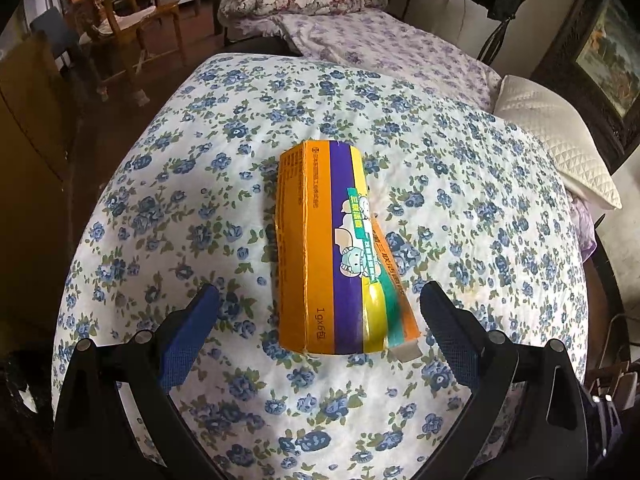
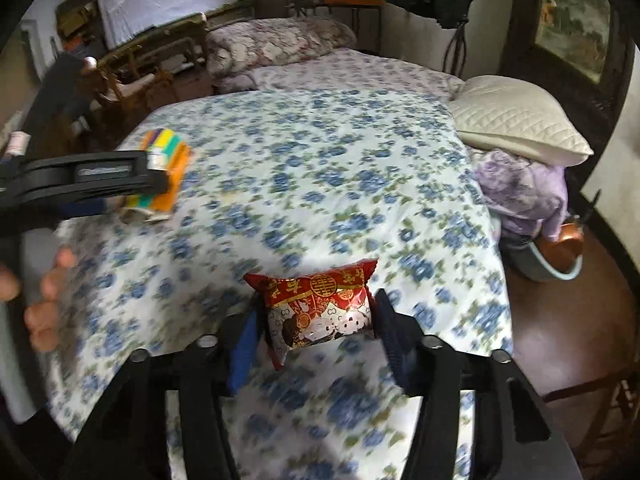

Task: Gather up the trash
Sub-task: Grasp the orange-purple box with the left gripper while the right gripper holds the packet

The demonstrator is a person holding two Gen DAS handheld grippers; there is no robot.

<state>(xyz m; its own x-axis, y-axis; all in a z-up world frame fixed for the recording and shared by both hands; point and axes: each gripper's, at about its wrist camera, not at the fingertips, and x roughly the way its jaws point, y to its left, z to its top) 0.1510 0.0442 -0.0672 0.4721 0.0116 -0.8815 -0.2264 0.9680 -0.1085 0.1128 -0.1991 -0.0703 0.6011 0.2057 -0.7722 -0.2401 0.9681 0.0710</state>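
While you leaned over the bed, this is how things stood:

Bed: the blue-flowered quilt [image 1: 460, 168] carried both pieces of trash, well apart from each other.

Left tongs: your left tongs [image 1: 320, 300] pointed steeply down with the blue pads spread wide, neither pad pressing on anything.

Orange box: the flattened orange and purple box [image 1: 320, 248] lay on the quilt, its near end between the two spread fingers and clear of both; a small white flap stuck out at its lower right corner.

Right tongs: your right tongs [image 2: 314, 334] stood wide, one blue pad on either side of the packet; that view was blurred, so you could not tell whether the pads pressed on it or only flanked it.

Red packet: the red snack packet [image 2: 320, 312] with cartoon figures sat between those fingers at the near part of the bed.

Other view of the box: from the right camera it [image 2: 170, 160] lay near the quilt's left edge, partly behind the left tool.

Pillow: a white quilted pillow [image 2: 516, 120] rested at the bed's far right.
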